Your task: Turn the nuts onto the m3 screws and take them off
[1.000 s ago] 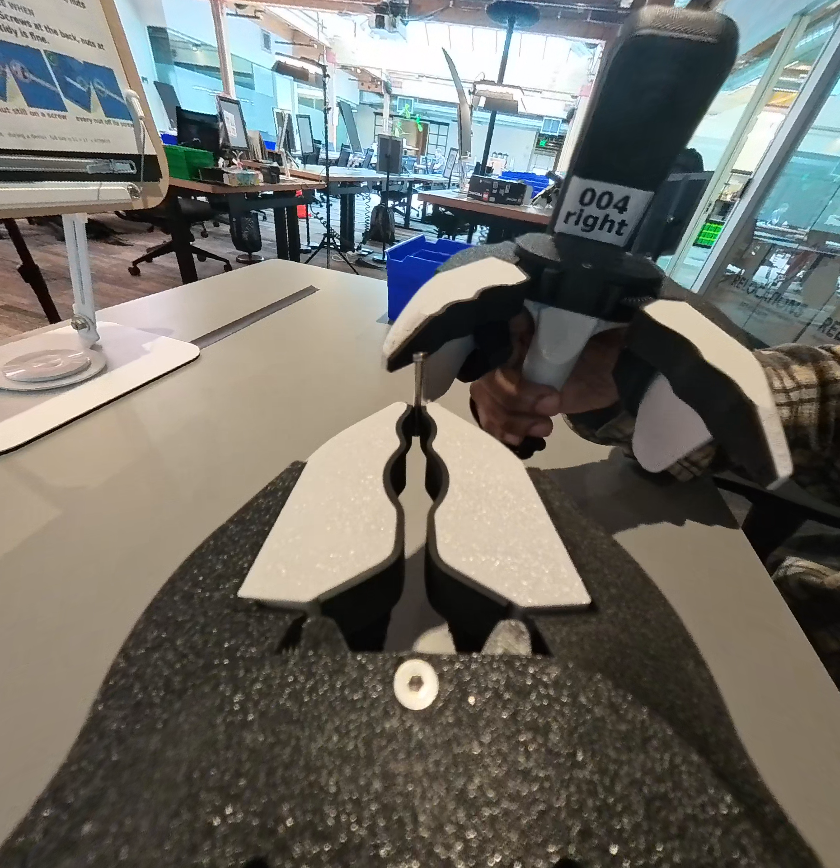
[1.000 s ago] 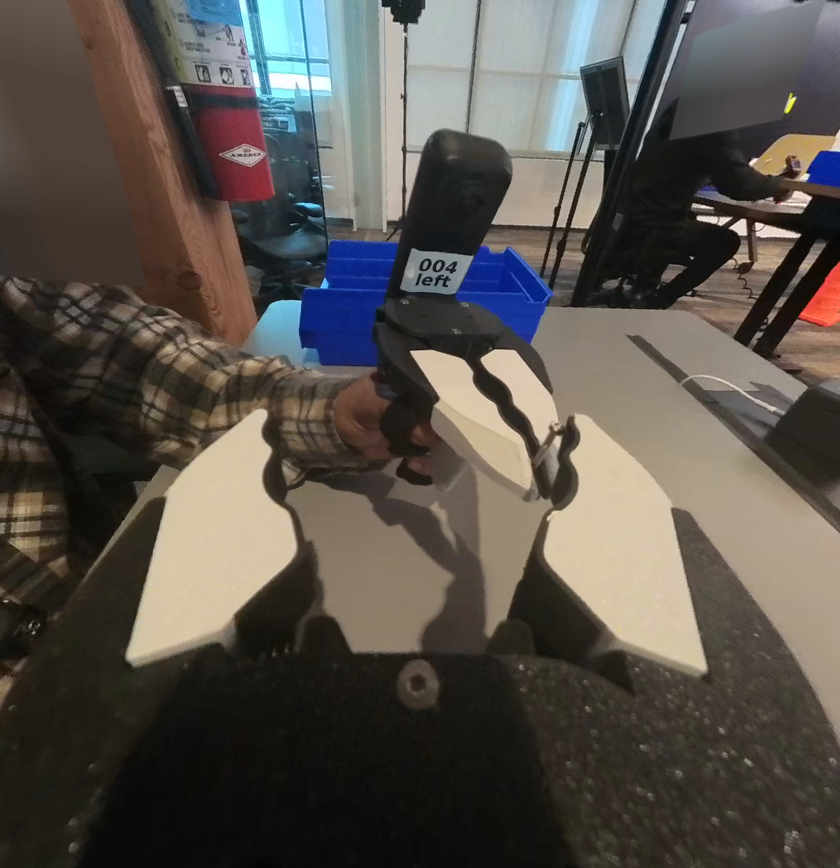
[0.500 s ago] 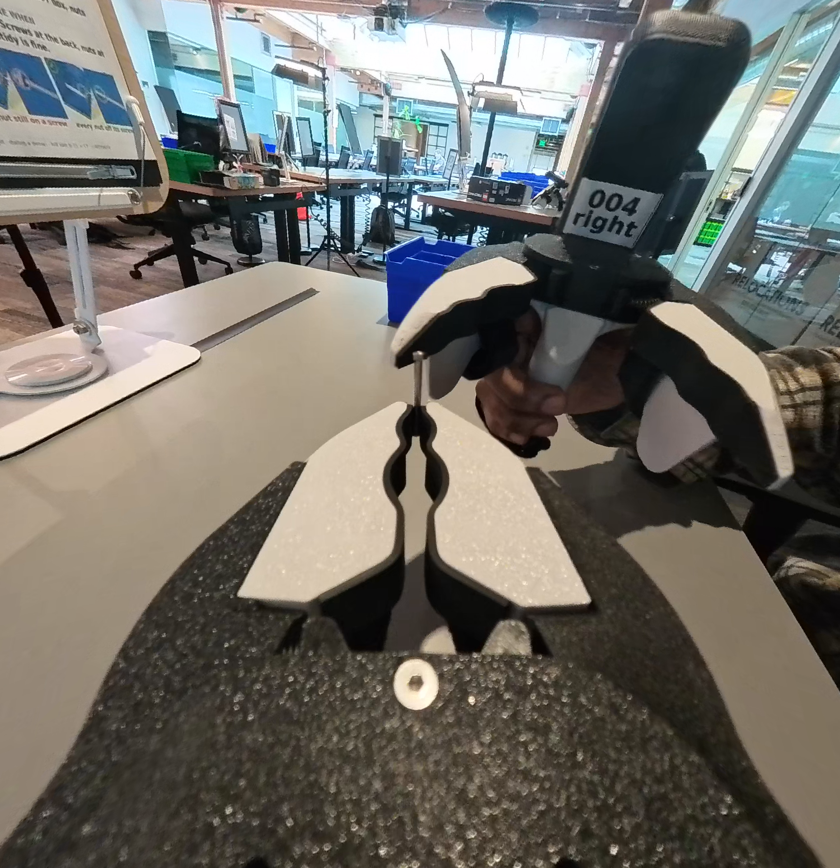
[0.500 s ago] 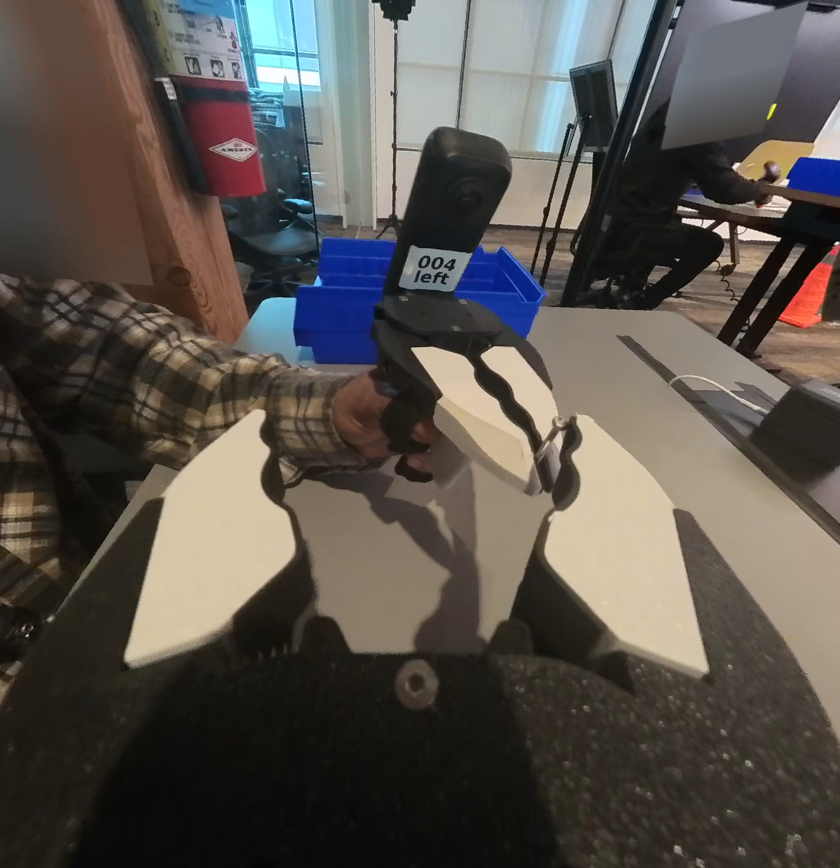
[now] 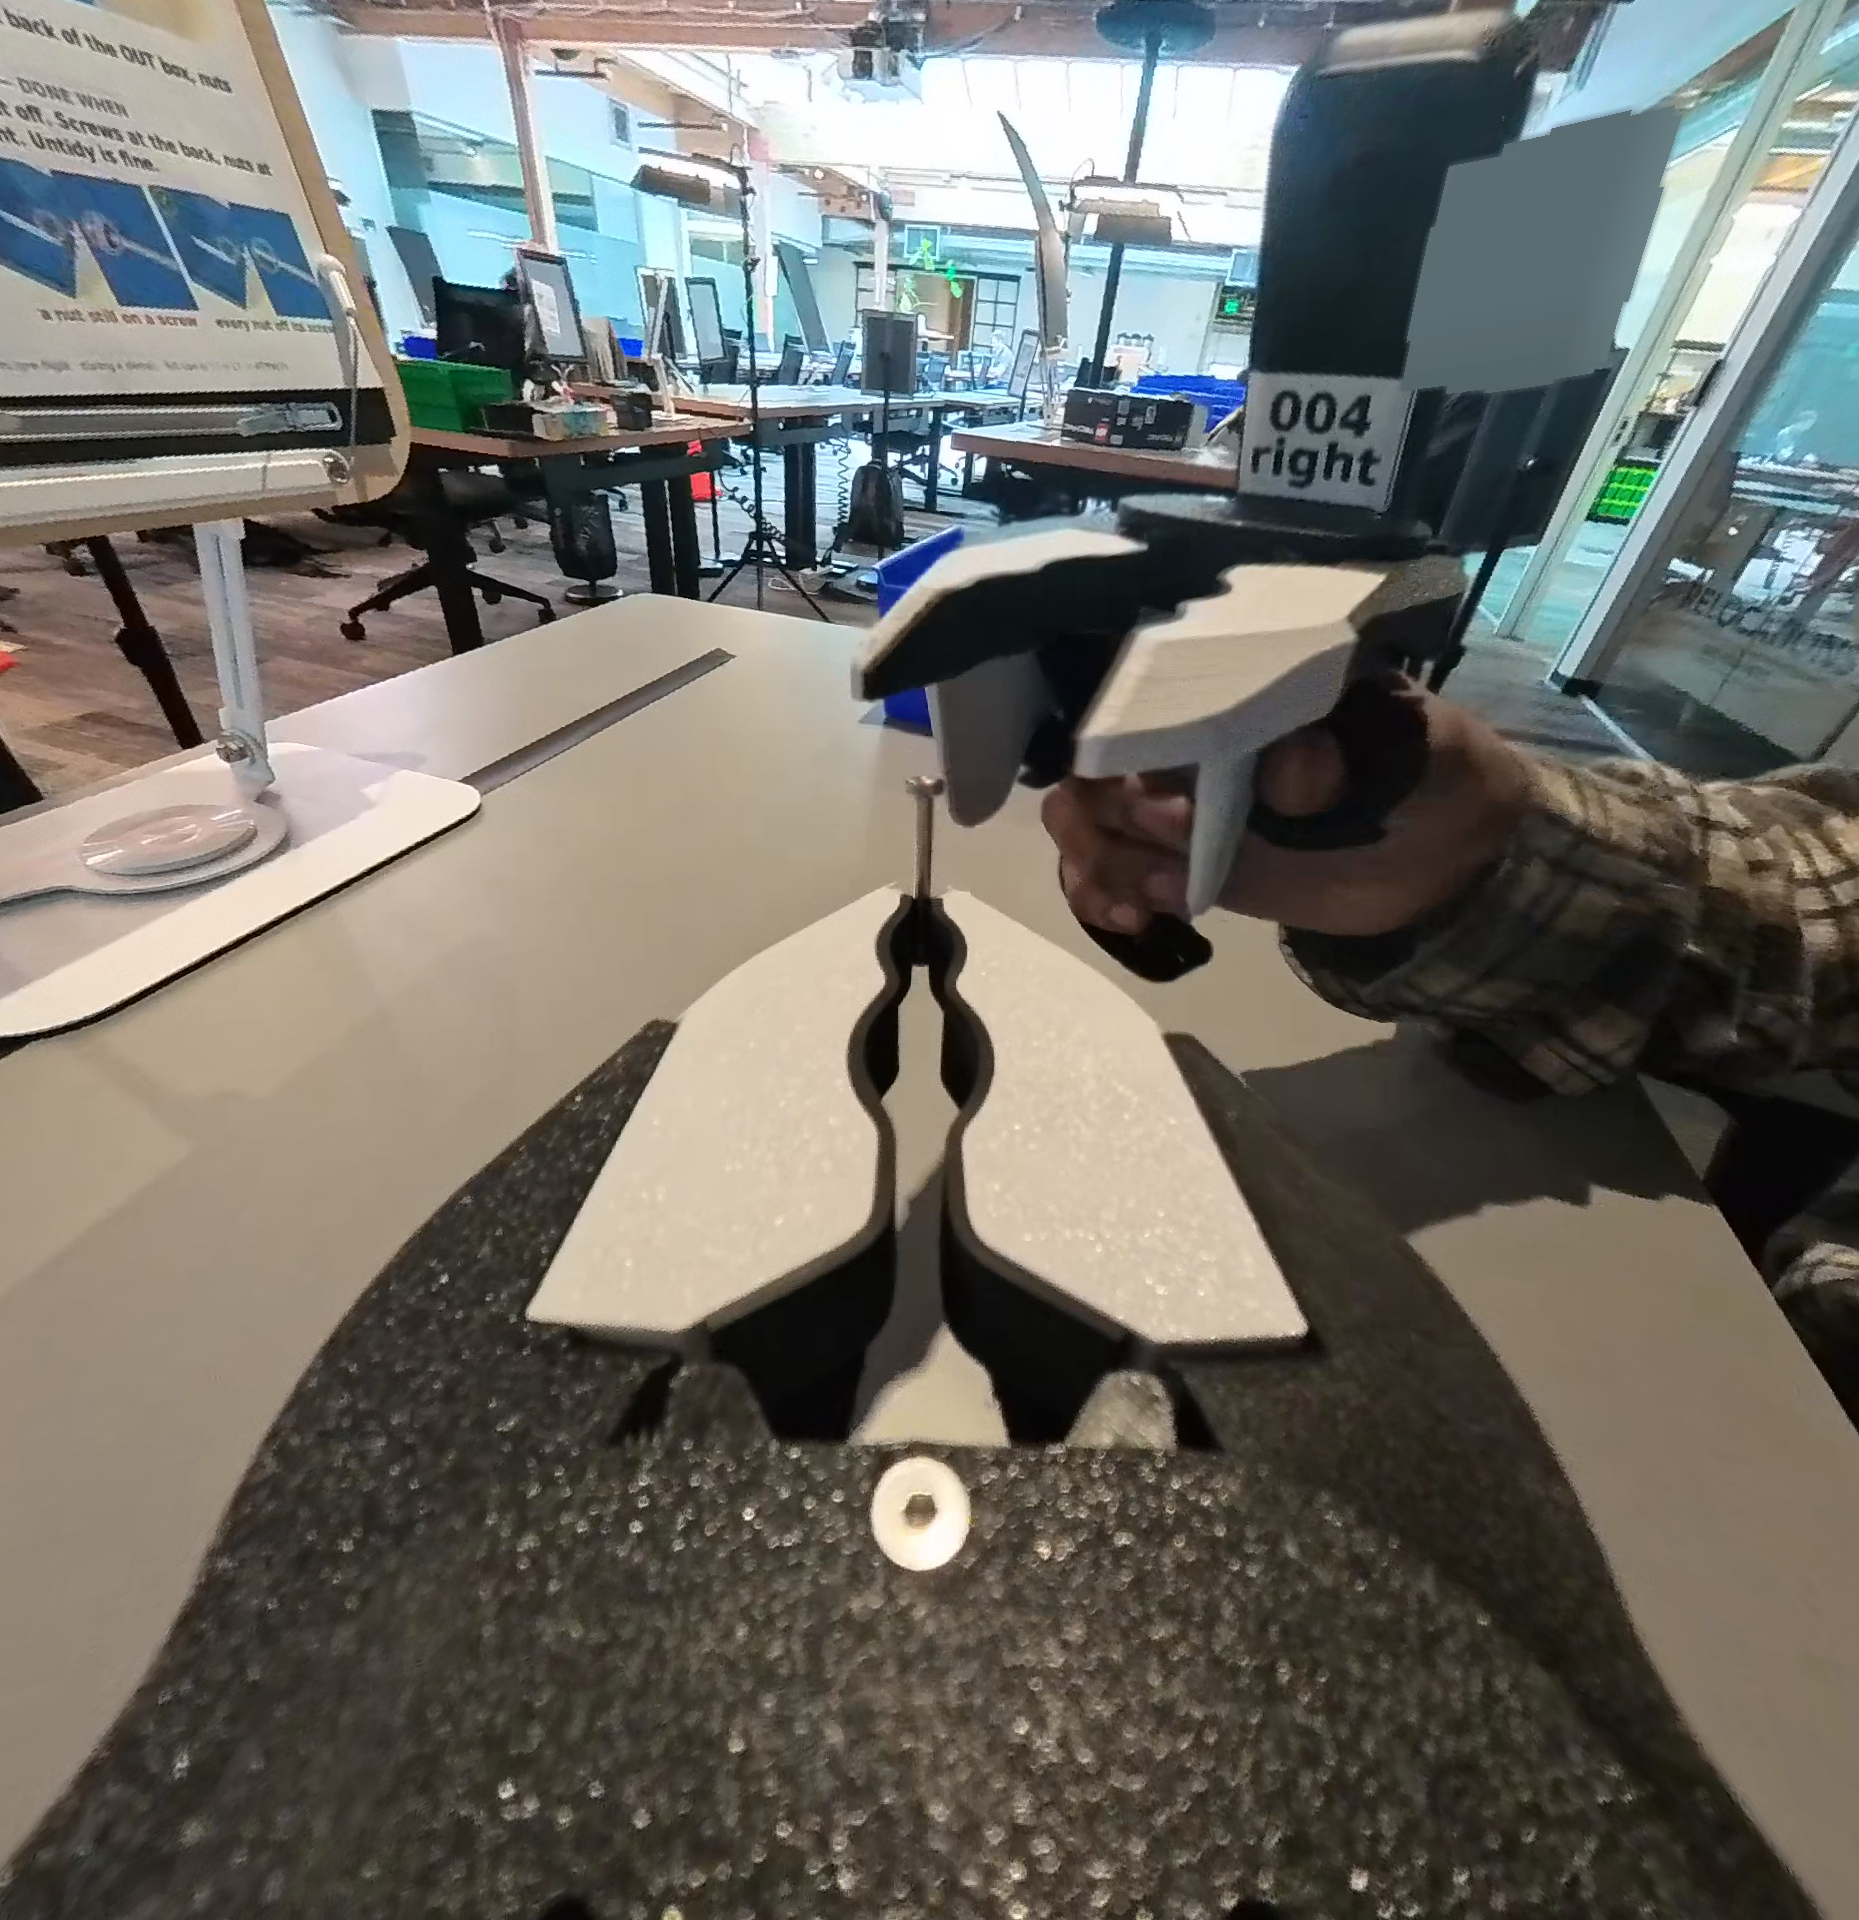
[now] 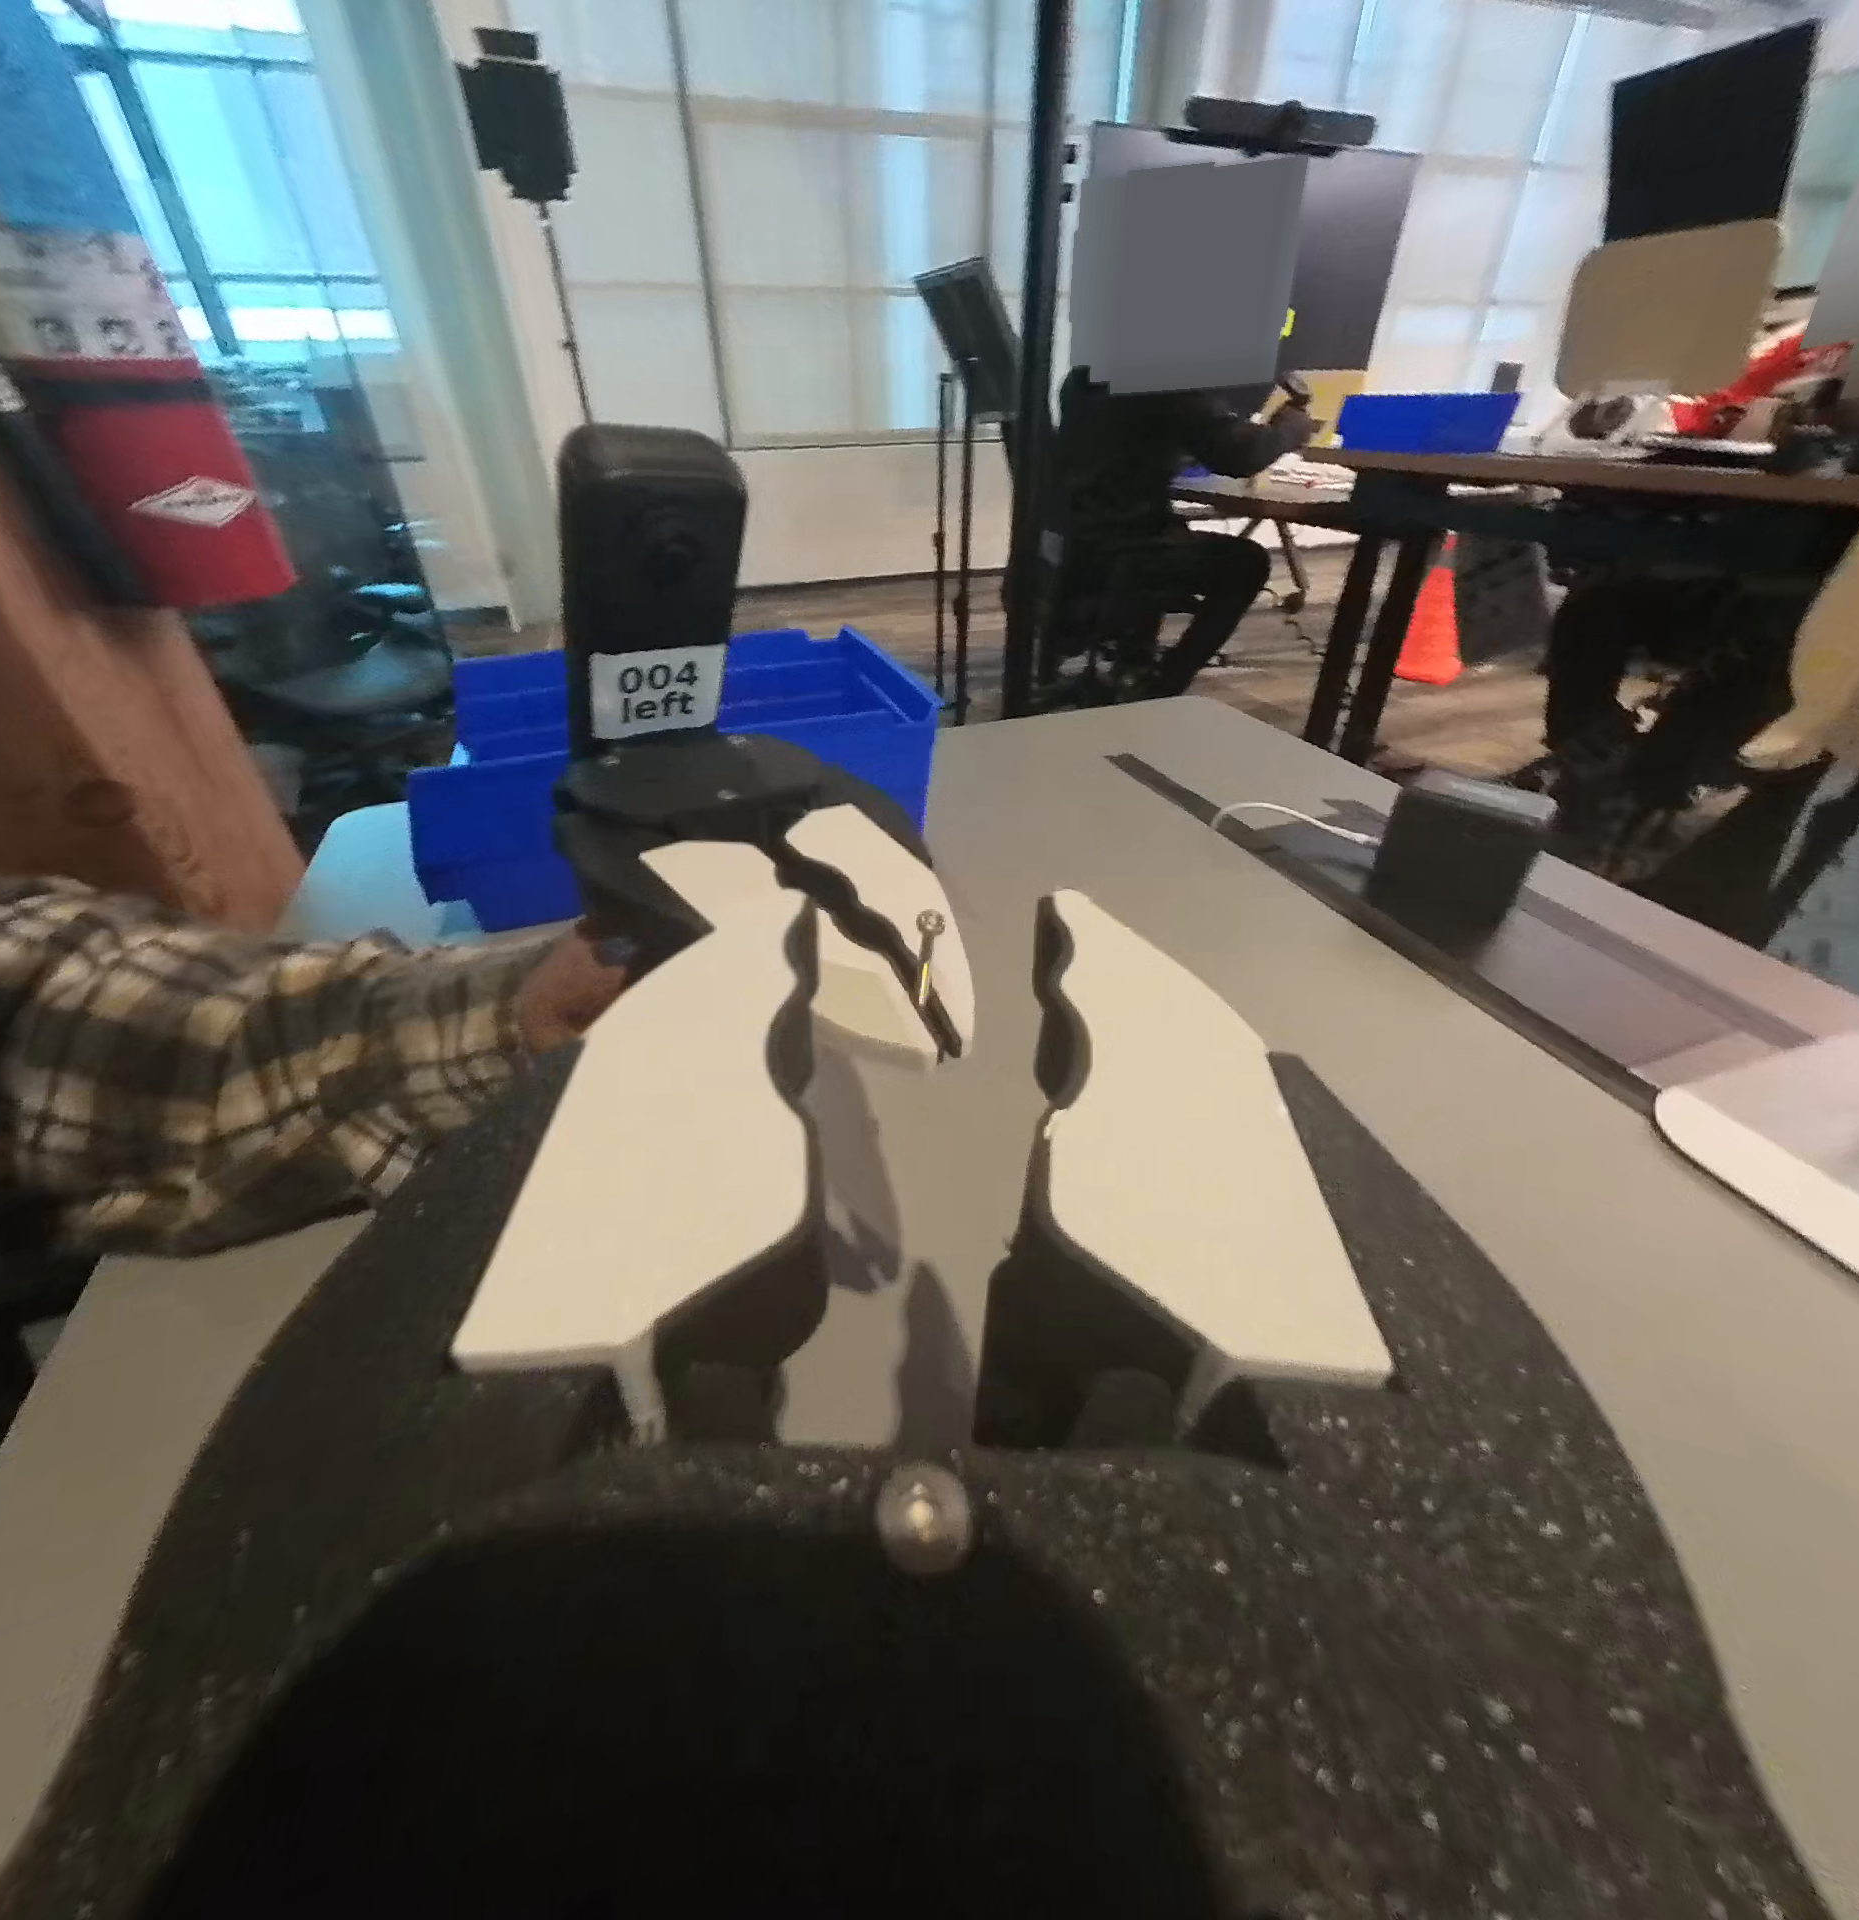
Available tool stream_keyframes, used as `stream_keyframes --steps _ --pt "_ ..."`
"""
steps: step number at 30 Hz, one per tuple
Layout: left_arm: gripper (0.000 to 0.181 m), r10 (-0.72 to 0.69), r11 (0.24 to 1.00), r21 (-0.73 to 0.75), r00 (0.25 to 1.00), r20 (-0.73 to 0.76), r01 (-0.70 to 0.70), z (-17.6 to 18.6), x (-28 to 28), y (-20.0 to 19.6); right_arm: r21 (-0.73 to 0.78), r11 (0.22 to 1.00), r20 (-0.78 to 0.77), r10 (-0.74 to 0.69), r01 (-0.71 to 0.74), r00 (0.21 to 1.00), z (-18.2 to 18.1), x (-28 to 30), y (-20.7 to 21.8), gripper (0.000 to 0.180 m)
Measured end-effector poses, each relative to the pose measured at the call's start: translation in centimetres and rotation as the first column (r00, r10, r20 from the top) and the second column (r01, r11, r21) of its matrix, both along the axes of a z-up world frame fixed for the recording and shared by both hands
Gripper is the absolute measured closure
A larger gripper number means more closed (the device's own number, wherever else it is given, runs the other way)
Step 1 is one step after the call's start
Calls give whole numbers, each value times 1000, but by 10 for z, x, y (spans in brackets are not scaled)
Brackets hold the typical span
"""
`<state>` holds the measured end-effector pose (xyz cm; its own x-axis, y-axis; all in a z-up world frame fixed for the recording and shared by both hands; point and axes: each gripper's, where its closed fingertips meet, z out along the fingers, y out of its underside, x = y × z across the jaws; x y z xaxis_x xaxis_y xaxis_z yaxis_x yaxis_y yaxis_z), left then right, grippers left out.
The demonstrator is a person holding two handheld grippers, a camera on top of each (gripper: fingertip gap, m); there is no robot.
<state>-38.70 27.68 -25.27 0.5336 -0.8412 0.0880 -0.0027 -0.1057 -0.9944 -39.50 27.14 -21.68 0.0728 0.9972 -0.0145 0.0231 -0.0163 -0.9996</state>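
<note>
Our left claw point(image 5: 920, 914) pinches a thin silver metal screw point(image 5: 921, 850) upright above the grey tabletop point(image 5: 592, 935); our right claw point(image 6: 1008, 925) hangs empty just beside it, fingers parted narrowly.

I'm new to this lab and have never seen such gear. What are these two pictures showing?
No robot here: a person holds a two-finger tool in each hand, each carrying a camera looking along its fingers. One picture is from the left tool, the other from the right tool, and each shows the other tool farther off. The left tool is shut on a thin screw, head up. The right tool is open and empty beside it. On the grey table stand a blue bin and a white stand base.
</note>
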Motion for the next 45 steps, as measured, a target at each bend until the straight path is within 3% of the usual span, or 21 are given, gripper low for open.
stream_keyframes --steps 5,13,17,24,29,45 --pt "179 9 1000 -3 1000 -2 -9 -1 0 1 -47 996 9 -70 71 997 -6 -7 2 153" --pt "179 1 1000 0 1000 3 -1 0 0 0 -79 996 28 -44 46 999 -10 -15 1 174" --pt "179 -17 1000 0 1000 7 17 1 2 -2 -42 999 42 -20 22 999 -10 -14 0 175" --pt "179 -103 995 -7 995 10 103 0 11 -11 170 974 141 129 -152 982 -7 -5 -9 175" --pt "179 -120 993 -2 993 1 120 0 14 -14 196 956 190 183 -219 965 -9 0 -12 175" --pt "179 -117 991 53 992 -44 119 1 18 -18 189 949 146 227 -252 963 -9 3 -20 175"
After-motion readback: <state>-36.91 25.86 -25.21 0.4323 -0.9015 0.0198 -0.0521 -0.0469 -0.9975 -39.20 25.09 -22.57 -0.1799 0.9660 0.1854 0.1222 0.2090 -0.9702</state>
